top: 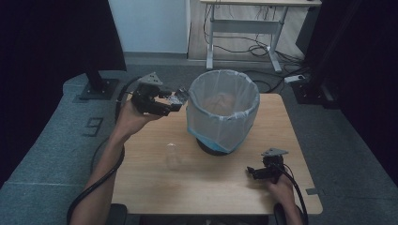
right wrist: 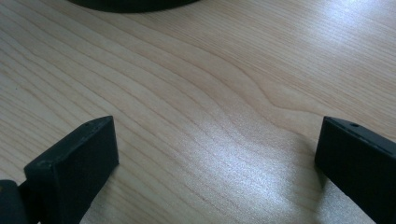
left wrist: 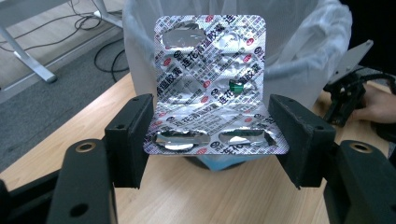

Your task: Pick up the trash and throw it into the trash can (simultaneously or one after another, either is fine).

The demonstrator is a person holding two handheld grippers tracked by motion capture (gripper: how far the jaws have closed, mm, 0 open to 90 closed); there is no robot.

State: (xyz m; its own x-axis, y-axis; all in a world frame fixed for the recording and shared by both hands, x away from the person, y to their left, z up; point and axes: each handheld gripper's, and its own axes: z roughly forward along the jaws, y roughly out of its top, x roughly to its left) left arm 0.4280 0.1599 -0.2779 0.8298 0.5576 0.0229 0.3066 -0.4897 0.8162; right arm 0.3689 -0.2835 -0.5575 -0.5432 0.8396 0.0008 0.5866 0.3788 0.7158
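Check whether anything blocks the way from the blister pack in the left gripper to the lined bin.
Nothing visible does. The left gripper holds the silver foil blister pack upright just beside the white-lined bin, whose open mouth is uncovered. The clear plastic bottle lies on the wooden table, off that path.

High view overhead, gripper views close, sharing table
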